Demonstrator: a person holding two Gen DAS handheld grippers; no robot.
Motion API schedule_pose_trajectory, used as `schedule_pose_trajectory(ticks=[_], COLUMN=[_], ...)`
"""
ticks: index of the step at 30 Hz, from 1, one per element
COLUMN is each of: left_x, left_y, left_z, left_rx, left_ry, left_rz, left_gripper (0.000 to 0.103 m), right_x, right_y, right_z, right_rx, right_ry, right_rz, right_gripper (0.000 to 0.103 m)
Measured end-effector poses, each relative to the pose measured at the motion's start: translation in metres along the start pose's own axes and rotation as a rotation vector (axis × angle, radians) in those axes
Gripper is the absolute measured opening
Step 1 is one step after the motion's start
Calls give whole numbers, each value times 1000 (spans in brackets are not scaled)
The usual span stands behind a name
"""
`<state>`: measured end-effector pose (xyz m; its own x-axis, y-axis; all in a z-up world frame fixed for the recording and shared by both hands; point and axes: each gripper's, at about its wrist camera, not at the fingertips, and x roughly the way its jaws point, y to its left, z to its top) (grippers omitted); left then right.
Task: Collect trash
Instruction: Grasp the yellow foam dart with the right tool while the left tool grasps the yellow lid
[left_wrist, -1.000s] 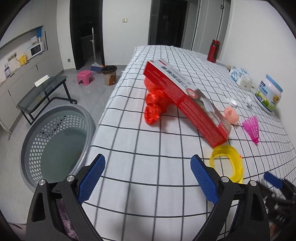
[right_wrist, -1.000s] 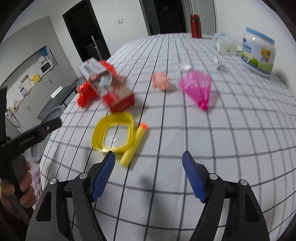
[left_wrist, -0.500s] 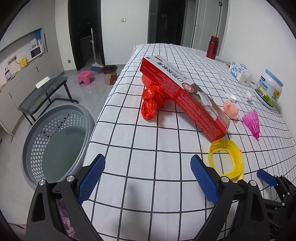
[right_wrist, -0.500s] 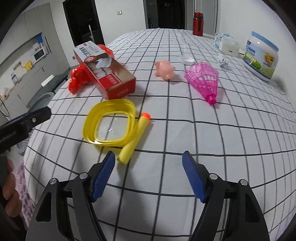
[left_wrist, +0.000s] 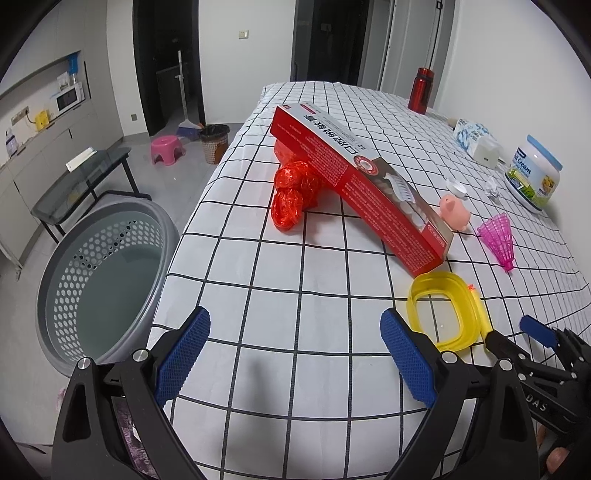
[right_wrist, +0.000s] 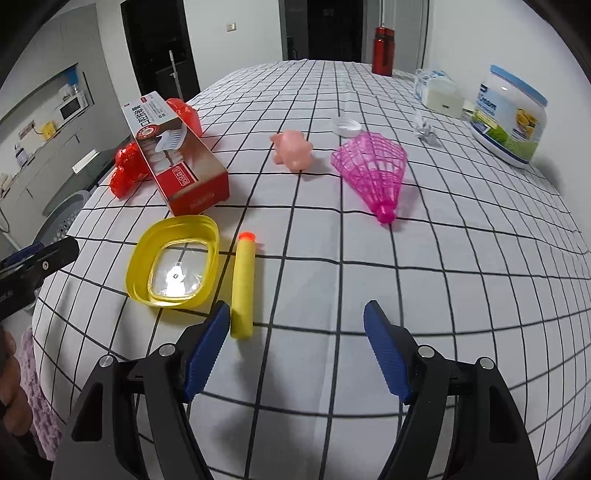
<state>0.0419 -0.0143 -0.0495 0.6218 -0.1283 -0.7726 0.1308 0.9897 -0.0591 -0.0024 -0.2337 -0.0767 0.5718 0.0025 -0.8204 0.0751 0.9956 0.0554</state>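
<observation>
Only the left wrist view shows inside the grey basket (left_wrist: 92, 280)

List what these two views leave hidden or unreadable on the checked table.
- Foam dart: left wrist view shows only an orange speck, behind the yellow lid.
- Red foil bag: far part covered by the red box leaning on it.
- Grey basket: near rim cut by left tongs.
- Small print on the box: too small to read.
</observation>
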Motion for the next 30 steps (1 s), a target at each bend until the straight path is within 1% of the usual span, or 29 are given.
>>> schedule_pose_trajectory(ticks=[4, 5, 6, 7, 8, 10, 11, 12, 13, 14, 15, 17, 22, 26, 30], left_x=[-1, -1, -1, -1, -1, -1, -1, -1, -2, -2, -3, -4, -3, 1, 5], left_y=[0, 0, -1, -1, -2, -4, -5, -7, -9, -11, -13, -19, -36, -49, -64], left_z=[0, 0, 0, -1, -1, -1, -1, -1, -1, -1, -1, 0, 0, -1, -3], left_rx=[0, 1, 2, 2, 2, 5, 8, 11, 13, 17, 21, 34, 60, 79, 95], left_ry=[2, 1, 0, 1, 2, 6, 9, 12, 15, 17, 16, 14, 22, 34, 52], left_rz=[0, 0, 0, 0, -1, -5, -7, -11, -17, -24, -27, -32, -59, -76, -103], left_gripper=[92, 92, 92, 92, 92, 92, 92, 92, 92, 92, 92, 92, 93, 93, 93], right_x=[6, 7, 8, 8, 8, 9, 9, 9, 9, 9, 9, 9, 6, -2, -14], right_y=[8, 10, 11, 11, 11, 12, 12, 13, 13, 13, 13, 12, 4, -10, -26], right_z=[3, 4, 4, 4, 5, 6, 7, 7, 8, 8, 9, 9, 8, 7, 3], right_rx=[-30, -37, -41, -43, -46, -52, -57, -63, -69, -72, -72, -71, -35, 9, 45], right_ry=[-2, -5, -7, -9, -16, -22, -24, -26, -28, -30, -31, -32, -42, -72, -109], right_rz=[-5, -10, -11, -13, -21, -11, -7, -5, -1, 4, 14, 33, 100, 121, 116], right_gripper=[71, 68, 60, 56, 49, 44, 40, 33, 29, 21, 16, 12, 12, 12, 12])
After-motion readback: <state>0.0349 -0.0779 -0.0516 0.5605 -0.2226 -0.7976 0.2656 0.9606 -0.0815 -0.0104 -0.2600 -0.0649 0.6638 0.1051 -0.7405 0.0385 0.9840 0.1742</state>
